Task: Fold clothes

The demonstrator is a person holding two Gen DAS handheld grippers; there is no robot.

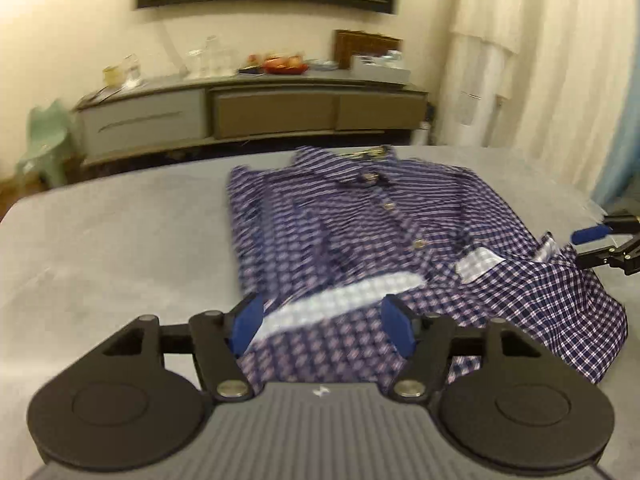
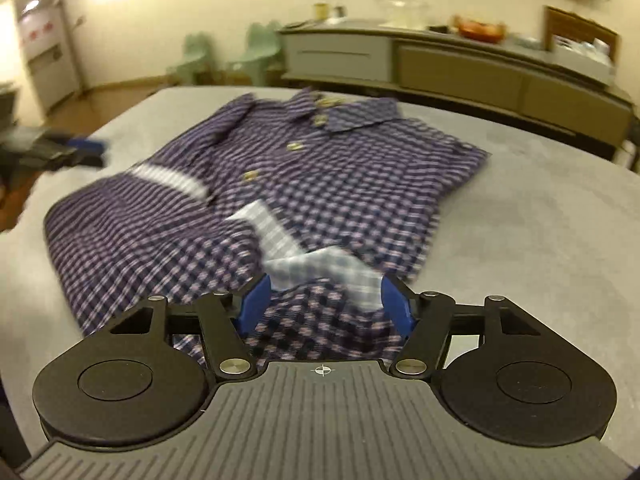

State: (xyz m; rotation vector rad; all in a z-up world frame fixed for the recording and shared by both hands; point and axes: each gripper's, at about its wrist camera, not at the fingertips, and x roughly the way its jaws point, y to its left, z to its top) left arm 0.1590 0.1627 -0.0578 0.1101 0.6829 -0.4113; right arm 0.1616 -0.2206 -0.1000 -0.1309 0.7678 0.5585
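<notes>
A purple checked shirt (image 1: 340, 232) lies front-up on the grey tabletop (image 1: 112, 248), collar toward the far edge and the buttoned placket running down the middle of the left wrist view. Both sleeves appear to be turned in over the body, their pale cuff linings showing as light bands across the lower centre of each frame. That would suit a shirt narrowed lengthwise so the hem can be brought up toward the collar, though I can't say how far the folding has gone.

The left gripper (image 1: 322, 328) sits low at the bottom centre of its frame, fingers spread with the hem region between them; nothing looks pinched. The right gripper (image 2: 326, 306) is posed the same way at the bottom centre of its own frame, blue pads wide apart on either side of a raised bit of cloth and pale lining, not visibly clamped on it. Both point forward along the shirt, level with the cloth, near its closer edge. Motion blur smears the fabric, so exact contact is hard to tell.

A long sideboard (image 1: 248, 108) stands against the wall at the upper middle.
</notes>
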